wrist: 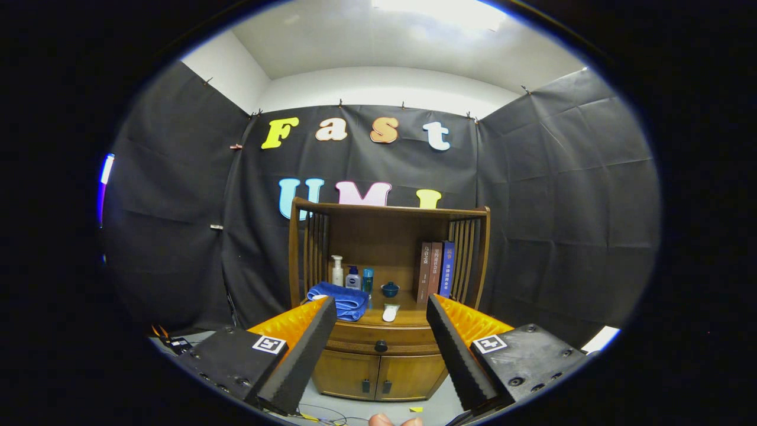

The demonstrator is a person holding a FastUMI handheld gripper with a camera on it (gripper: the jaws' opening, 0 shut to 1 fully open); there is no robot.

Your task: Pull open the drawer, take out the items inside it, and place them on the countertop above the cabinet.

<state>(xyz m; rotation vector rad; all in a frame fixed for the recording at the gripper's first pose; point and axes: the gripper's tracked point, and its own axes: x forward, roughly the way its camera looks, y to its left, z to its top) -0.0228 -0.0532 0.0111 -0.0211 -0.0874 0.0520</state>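
Observation:
A wooden cabinet (378, 361) stands ahead against the booth's wall. Its drawer (361, 338) is closed, with a dark round knob (381, 346) in the middle of its front. My gripper (381, 305) is open and still some way back from the cabinet; the knob shows in the gap between the fingers, a little below the tips. Nothing is held. The countertop (408, 316) above the drawer carries a folded blue towel (343, 299), a small white flat item (390, 312), a little dark blue lidded pot (390, 289), three bottles (352, 277) and three upright books (436, 271). The drawer's inside is hidden.
Below the drawer are two closed doors with small dark handles (375, 386). The countertop has slatted wooden sides and a back panel. Cables (322, 414) lie on the pale floor in front, and a person's fingertips (395, 420) show just under the gripper.

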